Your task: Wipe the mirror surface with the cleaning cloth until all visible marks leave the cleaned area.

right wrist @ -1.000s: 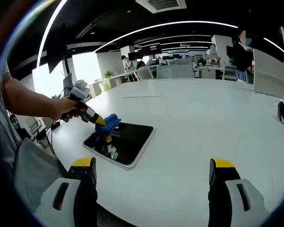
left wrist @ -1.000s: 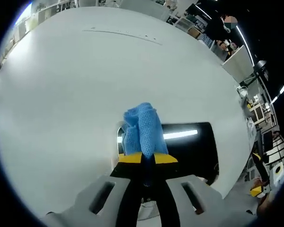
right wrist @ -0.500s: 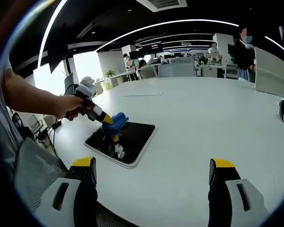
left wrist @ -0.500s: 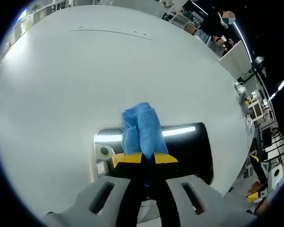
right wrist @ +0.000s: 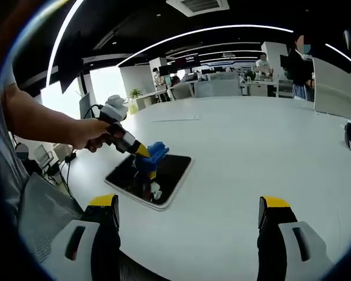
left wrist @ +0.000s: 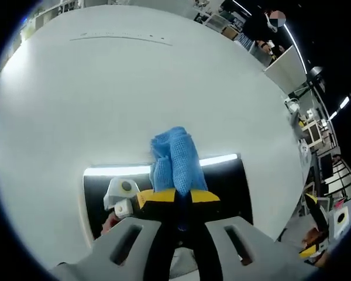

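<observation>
Your left gripper [left wrist: 176, 196] clamps the blue cloth [left wrist: 175, 162] tight, pressing it on the mirror [right wrist: 169, 175]. Your right gripper [right wrist: 187, 213] hangs wide open, holding nothing, above the white table [right wrist: 251, 152].

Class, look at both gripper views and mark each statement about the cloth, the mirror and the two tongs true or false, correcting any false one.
1. The left tongs grip a blue cleaning cloth. True.
2. The mirror stands upright against a wall. False: it lies flat on the white table.
3. The right tongs are shut on a sponge. False: they are open and hold nothing.
4. The cloth is over the mirror. True.
5. The cloth is red. False: it is blue.
</observation>
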The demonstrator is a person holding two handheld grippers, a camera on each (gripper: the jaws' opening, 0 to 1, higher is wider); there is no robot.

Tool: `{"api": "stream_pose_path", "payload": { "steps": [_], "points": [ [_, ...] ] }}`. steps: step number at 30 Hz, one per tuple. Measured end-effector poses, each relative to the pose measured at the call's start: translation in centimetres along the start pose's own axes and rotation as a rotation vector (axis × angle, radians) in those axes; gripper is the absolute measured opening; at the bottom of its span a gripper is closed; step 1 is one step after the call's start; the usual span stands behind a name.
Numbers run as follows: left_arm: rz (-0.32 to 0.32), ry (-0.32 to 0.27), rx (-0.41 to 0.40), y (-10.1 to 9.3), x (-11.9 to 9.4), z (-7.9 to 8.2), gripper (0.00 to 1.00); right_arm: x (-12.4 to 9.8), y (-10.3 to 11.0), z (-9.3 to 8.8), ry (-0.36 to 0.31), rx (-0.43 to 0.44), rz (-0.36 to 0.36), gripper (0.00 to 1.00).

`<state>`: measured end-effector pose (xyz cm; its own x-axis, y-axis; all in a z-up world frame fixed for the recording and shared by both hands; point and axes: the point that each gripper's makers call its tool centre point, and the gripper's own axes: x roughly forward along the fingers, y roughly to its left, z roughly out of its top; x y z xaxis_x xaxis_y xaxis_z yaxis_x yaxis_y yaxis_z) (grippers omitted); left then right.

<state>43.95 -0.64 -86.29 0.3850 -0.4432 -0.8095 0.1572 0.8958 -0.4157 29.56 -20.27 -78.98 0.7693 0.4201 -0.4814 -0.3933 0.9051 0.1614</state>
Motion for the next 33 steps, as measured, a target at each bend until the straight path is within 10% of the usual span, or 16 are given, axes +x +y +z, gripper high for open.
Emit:
{"api": "stream_pose_path", "payload": {
  "steps": [33],
  "points": [
    [-0.069,0.025,0.018,-6.3,3.4,0.0,0.04,0.0,-0.1,-0.3,0.014,-0.006,-0.007,0.97]
  ]
}}
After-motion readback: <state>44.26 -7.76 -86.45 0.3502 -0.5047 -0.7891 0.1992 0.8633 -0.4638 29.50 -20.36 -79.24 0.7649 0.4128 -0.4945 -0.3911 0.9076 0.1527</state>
